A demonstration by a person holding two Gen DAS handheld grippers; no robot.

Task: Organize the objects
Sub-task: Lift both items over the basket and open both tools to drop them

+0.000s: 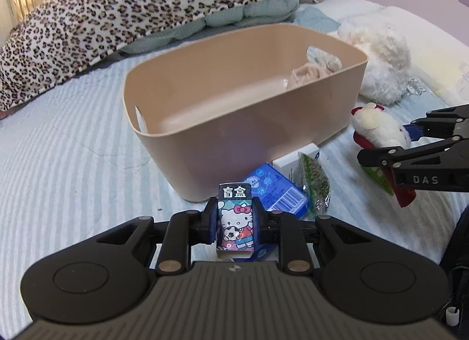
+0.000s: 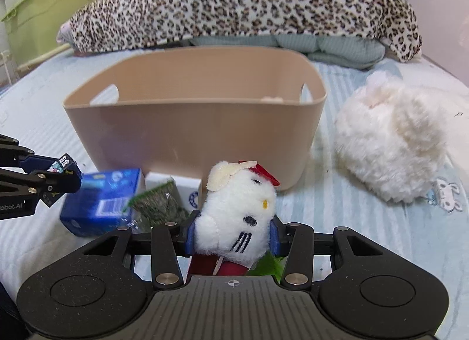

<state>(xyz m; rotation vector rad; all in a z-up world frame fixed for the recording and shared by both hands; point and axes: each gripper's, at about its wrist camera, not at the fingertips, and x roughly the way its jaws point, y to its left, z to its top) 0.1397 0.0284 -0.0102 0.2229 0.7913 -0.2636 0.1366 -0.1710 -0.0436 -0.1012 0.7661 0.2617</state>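
Observation:
My left gripper is shut on a small Hello Kitty blind box, held in front of a beige plastic bin. My right gripper is shut on a white Hello Kitty plush with a red bow, also held before the bin. The plush and right gripper show at the right of the left wrist view. The left gripper with the box shows at the left of the right wrist view. A beige cloth lies in the bin's far right corner.
On the striped bedsheet by the bin's near wall lie a blue packet, a green snack bag and a white box. A big fluffy white plush sits right of the bin. A leopard blanket lies behind.

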